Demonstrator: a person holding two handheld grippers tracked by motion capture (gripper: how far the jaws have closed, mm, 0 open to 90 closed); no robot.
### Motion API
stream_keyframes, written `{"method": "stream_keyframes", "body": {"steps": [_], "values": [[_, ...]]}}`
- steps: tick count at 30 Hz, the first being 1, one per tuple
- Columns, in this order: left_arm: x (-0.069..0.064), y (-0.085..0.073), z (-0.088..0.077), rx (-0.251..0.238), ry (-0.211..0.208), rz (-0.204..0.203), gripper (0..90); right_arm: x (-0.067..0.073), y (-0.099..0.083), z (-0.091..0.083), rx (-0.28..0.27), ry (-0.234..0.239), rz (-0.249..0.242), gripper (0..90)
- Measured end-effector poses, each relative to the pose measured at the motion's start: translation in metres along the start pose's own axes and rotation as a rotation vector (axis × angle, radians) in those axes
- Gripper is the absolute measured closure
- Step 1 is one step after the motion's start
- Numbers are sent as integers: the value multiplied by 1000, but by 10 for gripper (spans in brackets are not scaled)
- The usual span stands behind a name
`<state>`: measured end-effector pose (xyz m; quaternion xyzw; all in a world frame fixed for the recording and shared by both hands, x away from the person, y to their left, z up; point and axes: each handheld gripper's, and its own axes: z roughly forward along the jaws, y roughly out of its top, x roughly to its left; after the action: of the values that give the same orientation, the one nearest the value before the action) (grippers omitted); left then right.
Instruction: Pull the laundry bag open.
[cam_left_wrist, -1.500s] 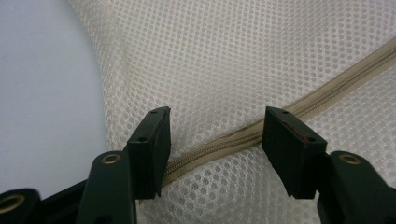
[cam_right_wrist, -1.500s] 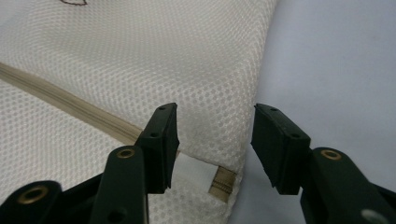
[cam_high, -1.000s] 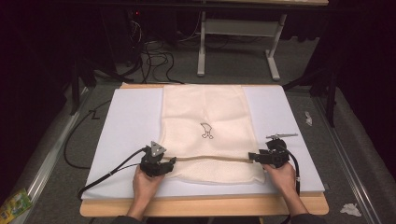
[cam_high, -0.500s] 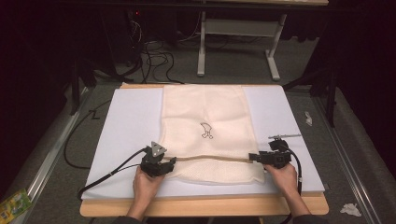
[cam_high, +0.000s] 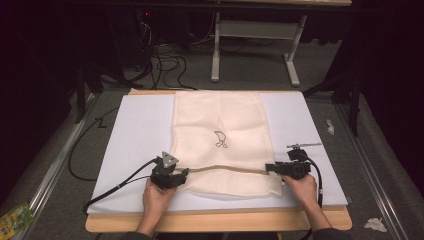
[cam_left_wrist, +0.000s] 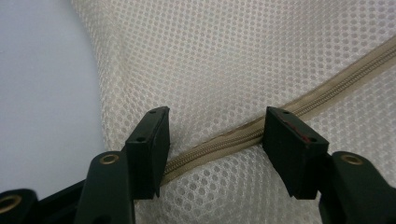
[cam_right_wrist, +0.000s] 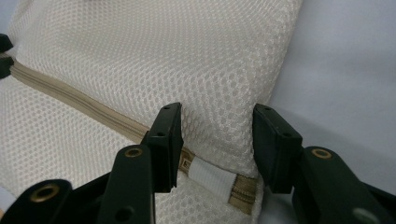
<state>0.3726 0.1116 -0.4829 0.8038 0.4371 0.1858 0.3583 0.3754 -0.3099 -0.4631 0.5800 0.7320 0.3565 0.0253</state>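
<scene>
I find the mesh bag (cam_high: 222, 140) flat on the white board (cam_high: 135, 135), left gripper (cam_left_wrist: 215, 135) wide astride its zipper (cam_left_wrist: 224, 140), right gripper (cam_right_wrist: 217, 142) just narrowing, not yet gripping, around the zipper's end; zipper work remains.

Cream mesh laundry bag (cam_high: 222, 140), rectangular, spread flat lengthwise down the middle of a white-covered counter (cam_high: 135, 135). Fine honeycomb netting (cam_left_wrist: 224, 56), slightly puckered near the lower end. Small dark printed mark (cam_high: 220, 139) at mid-panel. Tan zipper (cam_high: 225, 168) running straight across the bag near its lower edge, teeth closed along the visible stretch (cam_left_wrist: 219, 140). White fabric tab (cam_right_wrist: 212, 176) over the zipper tape close to the bag's right edge. Lower hem just short of the counter's front edge.
</scene>
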Motion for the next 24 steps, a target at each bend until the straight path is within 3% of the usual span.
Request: {"method": "stream_keyframes", "body": {"steps": [6,7,12,24], "values": [[0,1,0,5,2,0,419,3,1,3,13,-13,-26,649],[0,1,0,6,3,0,420,3,1,3,15,-17,-33,711],[-1,1,0,8,3,2,420,3,1,3,12,6,-42,835],[0,1,0,6,0,5,421,6,5,-6,-7,22,-84,872]]}}
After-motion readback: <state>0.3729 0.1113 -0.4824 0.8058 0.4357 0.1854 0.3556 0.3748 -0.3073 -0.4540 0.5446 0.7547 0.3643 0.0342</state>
